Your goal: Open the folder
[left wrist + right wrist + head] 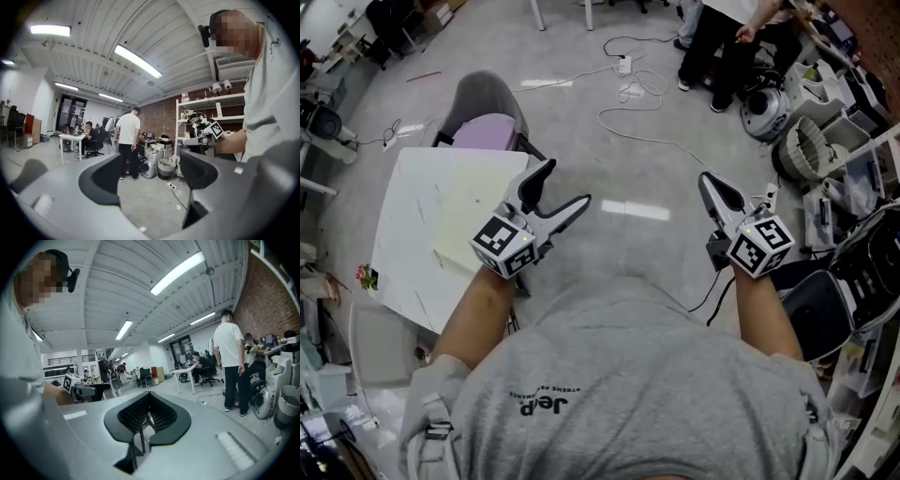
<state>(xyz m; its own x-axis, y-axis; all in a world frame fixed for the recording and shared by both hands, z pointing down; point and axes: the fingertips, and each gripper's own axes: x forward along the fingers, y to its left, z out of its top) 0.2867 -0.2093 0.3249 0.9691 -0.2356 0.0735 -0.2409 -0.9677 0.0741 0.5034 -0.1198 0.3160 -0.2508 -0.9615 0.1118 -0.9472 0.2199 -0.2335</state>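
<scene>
On the left table (pixel 403 267), the folder (pixel 469 220) looks thin and floppy, best pinched at an edge; the left gripper (pixel 567 184) gapes wide, the right gripper (pixel 708 184) sits closed, empty.

You hold two grippers, the left gripper (pixel 566 184) and the right gripper (pixel 706 180), one at each side of the head view's middle. At its left are one white table (pixel 403 272) bearing one pale yellow folder (pixel 473 220), one grey chair (pixel 487 117) at the upper left, and one power strip (pixel 624 65) at the top. At the left gripper view's middle left, two people show plainly: one standing person (pixel 127 140) and one seated person (pixel 89 136).
</scene>
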